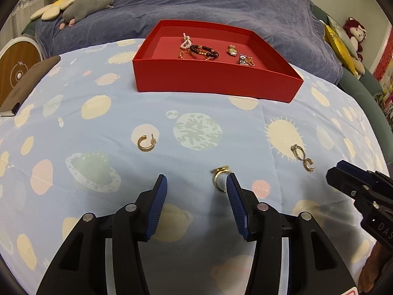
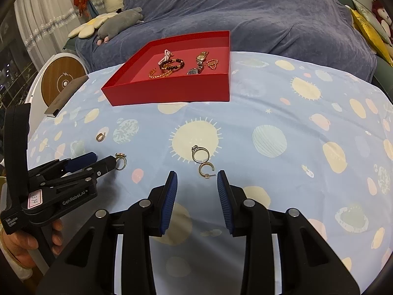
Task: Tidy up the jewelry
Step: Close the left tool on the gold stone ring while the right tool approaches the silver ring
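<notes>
- Pickup is being lined up: left gripper point(image 1: 196, 180) is being held apart, empty, beside the gold ring point(image 1: 220, 175), lower centre.
- Right gripper point(image 2: 197, 177), apart and empty, is being hovered below the hoop point(image 2: 205, 169); a careful pinch is being called for, then the box point(image 2: 172, 93).

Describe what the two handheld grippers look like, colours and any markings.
Both are black plastic with ribbed blue pads and silver pivot pins. The left gripper carries white GenRobot.AI lettering, a pink handwritten label and a small white-text tag on its handle. The right gripper matches in colour and shape.

A home bedroom: blanket-draped bed point(image 1: 221, 5), plush toys point(image 1: 88, 6), curtains point(image 2: 39, 19)
</notes>
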Motion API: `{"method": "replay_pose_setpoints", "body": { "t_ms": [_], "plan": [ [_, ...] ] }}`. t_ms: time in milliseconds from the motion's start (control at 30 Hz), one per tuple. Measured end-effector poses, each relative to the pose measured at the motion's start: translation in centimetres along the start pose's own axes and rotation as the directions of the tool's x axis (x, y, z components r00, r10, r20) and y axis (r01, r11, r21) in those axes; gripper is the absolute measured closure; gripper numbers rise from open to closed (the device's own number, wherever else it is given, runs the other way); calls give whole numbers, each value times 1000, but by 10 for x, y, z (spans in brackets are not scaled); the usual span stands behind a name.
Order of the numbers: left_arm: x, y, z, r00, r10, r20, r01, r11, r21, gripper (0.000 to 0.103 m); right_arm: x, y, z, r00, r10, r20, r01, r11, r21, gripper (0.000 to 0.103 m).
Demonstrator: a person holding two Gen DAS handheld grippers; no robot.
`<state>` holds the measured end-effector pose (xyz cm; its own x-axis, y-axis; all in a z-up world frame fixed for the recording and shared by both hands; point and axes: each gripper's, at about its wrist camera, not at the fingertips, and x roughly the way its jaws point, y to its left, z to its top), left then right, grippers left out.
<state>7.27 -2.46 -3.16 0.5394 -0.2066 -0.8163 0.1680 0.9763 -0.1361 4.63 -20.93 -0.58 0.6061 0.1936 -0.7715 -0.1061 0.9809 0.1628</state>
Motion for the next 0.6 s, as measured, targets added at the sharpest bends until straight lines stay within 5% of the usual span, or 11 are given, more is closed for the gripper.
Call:
{"method": "replay_pose_setpoints", "body": {
  "t_ms": [167, 367, 600],
  "plan": [
    [4, -20, -2, 1000, -13, -3, 13, 999, 41, 53, 0, -2, 1, 1000, 1, 4, -1, 1000, 7, 70],
    [13, -31, -2, 998, 47, 45, -51, 994, 100, 55, -1, -4, 4, 1000, 6, 8, -6, 1000, 14, 70],
    [16, -29, -3, 995, 74, 72, -83, 990, 117, 78, -4, -7, 7, 1000, 9, 19, -10, 1000, 22, 70]
  ]
}}
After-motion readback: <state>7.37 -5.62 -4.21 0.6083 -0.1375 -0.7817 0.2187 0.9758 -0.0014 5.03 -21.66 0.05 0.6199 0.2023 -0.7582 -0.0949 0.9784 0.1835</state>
